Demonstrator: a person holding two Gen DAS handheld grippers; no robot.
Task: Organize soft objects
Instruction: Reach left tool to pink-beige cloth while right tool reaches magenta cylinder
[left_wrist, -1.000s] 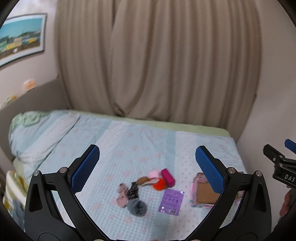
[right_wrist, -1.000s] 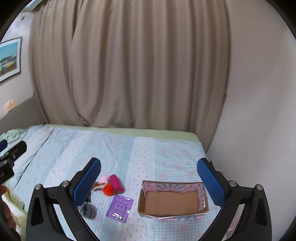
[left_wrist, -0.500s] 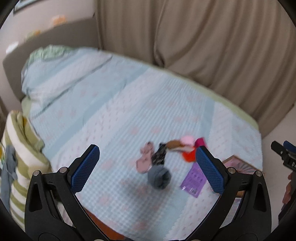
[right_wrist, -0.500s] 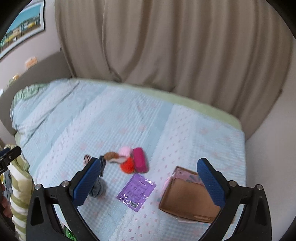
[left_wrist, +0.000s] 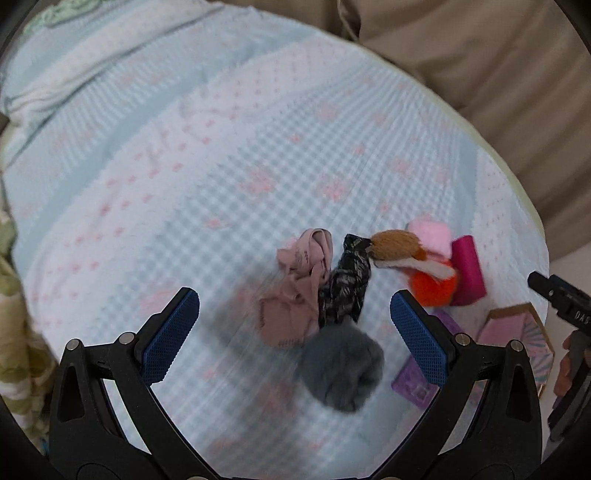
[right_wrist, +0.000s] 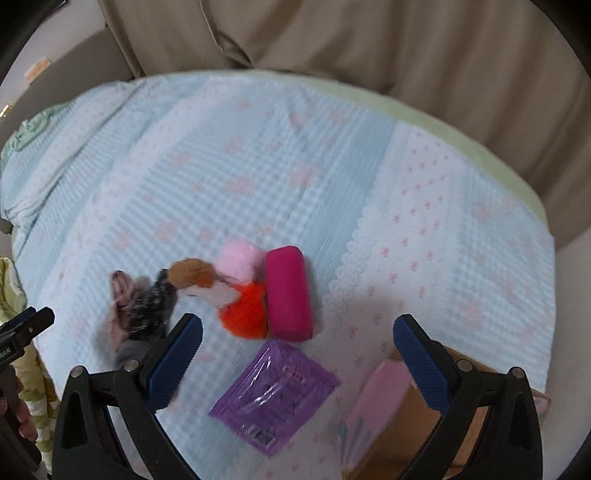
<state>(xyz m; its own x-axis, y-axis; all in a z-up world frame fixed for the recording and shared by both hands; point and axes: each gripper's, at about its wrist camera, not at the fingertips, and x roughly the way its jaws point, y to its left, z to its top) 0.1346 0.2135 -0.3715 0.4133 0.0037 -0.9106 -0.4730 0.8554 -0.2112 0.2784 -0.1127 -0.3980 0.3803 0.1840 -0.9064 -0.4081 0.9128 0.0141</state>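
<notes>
Blue-padded and spread wide with nothing between its jaws, the left hand-held gripper (left_wrist: 294, 328) hangs over a cluster of soft things on the bed (left_wrist: 184, 166): a grey pom-pom (left_wrist: 341, 369) directly ahead and nearest, a pink cloth (left_wrist: 295, 291) and a dark cloth (left_wrist: 345, 288) just beyond, their long axes running away from the jaws. The right hand-held gripper (right_wrist: 297, 356), likewise released and empty, looks down on a purple packet (right_wrist: 273, 391), with a magenta roll (right_wrist: 288, 291) further off and the box (right_wrist: 399, 428) at its right. By this view the left hand is nearer the pom-pom and cloths.
</notes>
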